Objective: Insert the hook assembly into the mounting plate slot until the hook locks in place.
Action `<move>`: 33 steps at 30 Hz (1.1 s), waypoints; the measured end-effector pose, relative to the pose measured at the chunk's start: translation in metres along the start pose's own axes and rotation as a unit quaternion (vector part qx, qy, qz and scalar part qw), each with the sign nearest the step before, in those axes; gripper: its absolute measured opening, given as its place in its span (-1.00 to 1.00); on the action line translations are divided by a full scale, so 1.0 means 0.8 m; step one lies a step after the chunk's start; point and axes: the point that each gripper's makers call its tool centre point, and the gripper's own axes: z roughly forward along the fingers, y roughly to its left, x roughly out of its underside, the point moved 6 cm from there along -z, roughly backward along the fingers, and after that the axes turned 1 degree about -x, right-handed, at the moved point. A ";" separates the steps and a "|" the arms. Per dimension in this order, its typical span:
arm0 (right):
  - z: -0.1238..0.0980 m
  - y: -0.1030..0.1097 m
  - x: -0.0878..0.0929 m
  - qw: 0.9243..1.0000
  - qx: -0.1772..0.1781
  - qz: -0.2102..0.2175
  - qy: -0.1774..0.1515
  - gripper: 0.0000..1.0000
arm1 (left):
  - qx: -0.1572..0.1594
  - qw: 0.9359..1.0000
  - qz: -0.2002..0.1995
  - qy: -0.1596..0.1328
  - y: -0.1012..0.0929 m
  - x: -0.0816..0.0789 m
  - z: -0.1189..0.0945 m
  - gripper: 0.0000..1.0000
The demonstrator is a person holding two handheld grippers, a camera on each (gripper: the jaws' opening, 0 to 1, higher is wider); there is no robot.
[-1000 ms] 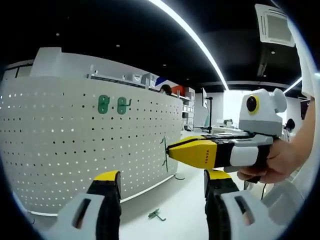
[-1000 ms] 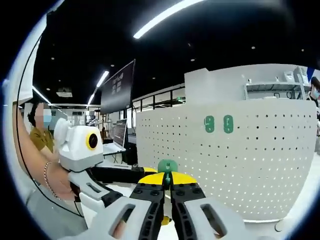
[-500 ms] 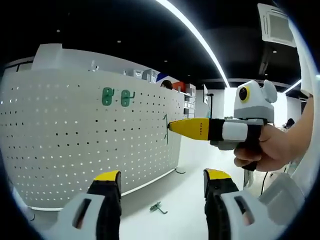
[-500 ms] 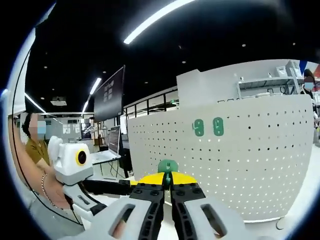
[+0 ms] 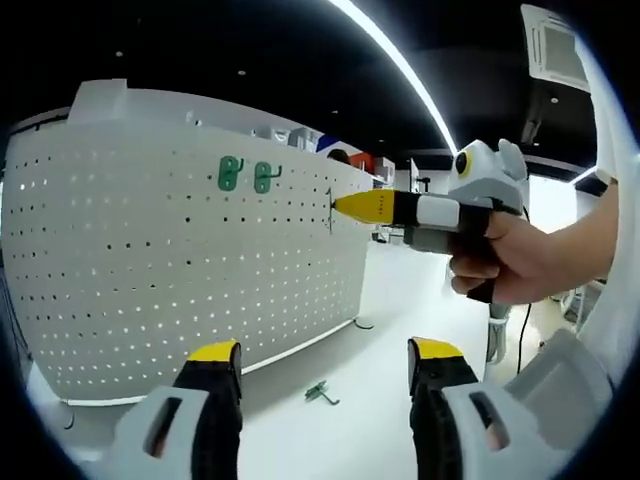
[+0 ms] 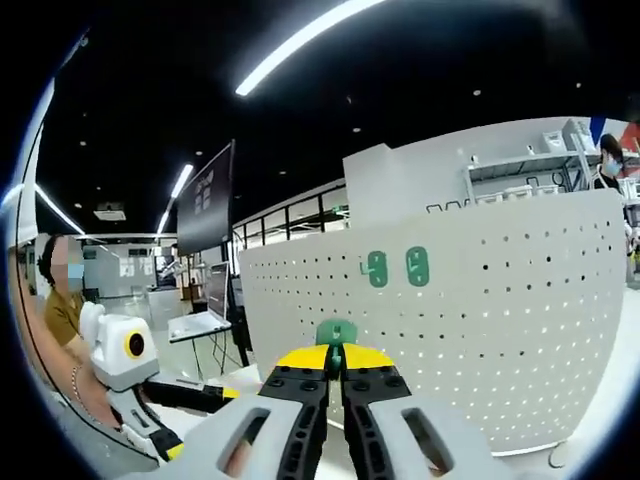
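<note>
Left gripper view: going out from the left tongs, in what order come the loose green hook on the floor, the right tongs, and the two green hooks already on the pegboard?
1. Loose green hook, on the white floor just ahead, between the left tongs.
2. Right tongs, raised at right, shut on a green hook, tip near the pegboard.
3. Two mounted green hooks, high on the pegboard, upper left; close to the right tongs, so this ranking is tentative.

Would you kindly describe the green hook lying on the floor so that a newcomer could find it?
Start at the curved white perforated panel and drop to the white floor in front of its base. There lies the small green metal hook. The two green hooks mounted on the panel hang high; this one lies loose.
</note>
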 end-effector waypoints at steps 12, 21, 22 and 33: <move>0.006 -0.027 -0.014 1.000 0.021 -0.001 -0.011 -1.00 | -0.006 1.000 0.004 0.019 0.008 0.020 -0.020 0.38; 0.012 -0.044 -0.019 0.999 0.038 -0.006 -0.010 -1.00 | -0.011 0.999 0.003 0.032 0.010 0.037 -0.032 0.38; 0.012 -0.045 -0.020 0.999 0.039 -0.006 -0.011 -1.00 | -0.011 0.999 0.000 0.032 0.010 0.037 -0.033 0.38; 0.022 -0.066 -0.027 0.998 0.059 -0.012 -0.008 -1.00 | -0.015 0.999 -0.001 0.041 0.014 0.047 -0.043 0.36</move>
